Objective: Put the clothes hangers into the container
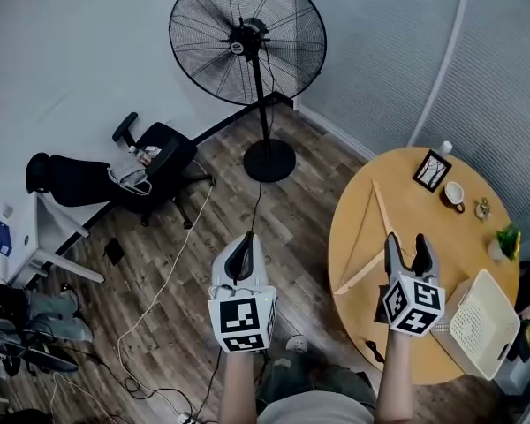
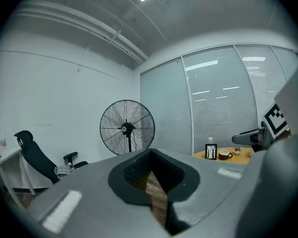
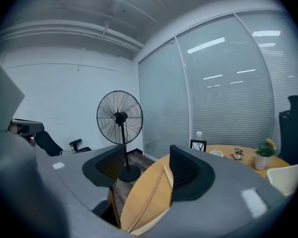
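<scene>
A wooden clothes hanger [image 1: 356,237] lies flat on the left part of the round wooden table [image 1: 424,219]. The white slotted container [image 1: 481,323] stands at the table's near right edge. My right gripper [image 1: 410,253] hovers open over the table beside the hanger, with nothing between its jaws. In the right gripper view the hanger [image 3: 168,176] shows through the open gripper [image 3: 141,170], lying on the table below. My left gripper [image 1: 241,254] hangs over the wood floor left of the table. It is shut and empty in the left gripper view [image 2: 151,175].
A tall standing fan [image 1: 247,38] is behind, an office chair [image 1: 155,162] at left, and a white cable [image 1: 172,268] runs across the floor. A picture frame [image 1: 432,170], a cup [image 1: 454,194] and a small plant [image 1: 505,241] sit on the table's far side.
</scene>
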Demonstrator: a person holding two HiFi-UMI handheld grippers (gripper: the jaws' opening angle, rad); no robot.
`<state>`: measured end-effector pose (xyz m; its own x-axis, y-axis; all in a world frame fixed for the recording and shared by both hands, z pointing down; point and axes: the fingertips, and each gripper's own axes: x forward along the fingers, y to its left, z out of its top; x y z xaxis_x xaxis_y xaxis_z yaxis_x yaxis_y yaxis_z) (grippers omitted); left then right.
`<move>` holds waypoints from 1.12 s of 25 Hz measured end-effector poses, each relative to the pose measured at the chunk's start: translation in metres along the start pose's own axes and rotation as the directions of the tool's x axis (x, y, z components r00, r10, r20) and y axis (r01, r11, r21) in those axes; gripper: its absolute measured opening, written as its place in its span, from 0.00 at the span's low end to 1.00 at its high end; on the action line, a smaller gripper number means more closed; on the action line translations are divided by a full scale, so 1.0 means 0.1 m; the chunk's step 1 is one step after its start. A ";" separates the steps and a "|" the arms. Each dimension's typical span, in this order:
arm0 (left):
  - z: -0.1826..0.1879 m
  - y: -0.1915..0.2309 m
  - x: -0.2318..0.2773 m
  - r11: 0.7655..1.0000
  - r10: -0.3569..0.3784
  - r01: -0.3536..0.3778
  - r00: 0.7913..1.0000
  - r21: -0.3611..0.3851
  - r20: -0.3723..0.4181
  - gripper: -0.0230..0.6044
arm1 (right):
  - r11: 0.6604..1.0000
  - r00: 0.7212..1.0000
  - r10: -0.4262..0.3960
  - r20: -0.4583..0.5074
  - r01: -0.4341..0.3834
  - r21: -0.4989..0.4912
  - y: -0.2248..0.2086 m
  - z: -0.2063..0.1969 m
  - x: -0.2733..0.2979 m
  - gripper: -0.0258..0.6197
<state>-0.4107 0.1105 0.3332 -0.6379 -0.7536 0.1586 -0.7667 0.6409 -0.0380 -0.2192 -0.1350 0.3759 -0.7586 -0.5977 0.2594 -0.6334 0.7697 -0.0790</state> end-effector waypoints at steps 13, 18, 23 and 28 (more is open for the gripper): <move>-0.14 -0.14 0.38 0.996 -0.090 0.090 0.995 0.002 -0.038 0.04 | 0.995 0.994 -0.093 -0.064 0.094 0.011 -0.22 -0.19 0.11 0.47; -0.19 -0.24 0.49 0.993 -0.116 0.116 0.991 0.008 -0.060 0.04 | 0.993 0.990 -0.112 -0.091 0.115 0.024 -0.32 -0.28 0.15 0.47; -0.23 -0.36 0.63 0.992 -0.126 0.128 0.989 0.013 -0.080 0.04 | 0.991 0.984 -0.124 -0.129 0.130 0.039 -0.44 -0.38 0.28 0.47; -0.26 -0.52 0.83 0.989 -0.143 0.145 0.985 0.013 -0.097 0.04 | 0.991 0.980 -0.116 -0.162 0.124 0.041 -0.56 -0.47 0.44 0.47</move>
<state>-0.4217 0.0186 0.3736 -0.5115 -0.8198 0.2575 -0.8519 0.5229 -0.0277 -0.2101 -0.1934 0.4364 -0.6454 -0.6387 0.4189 -0.7284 0.6798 -0.0857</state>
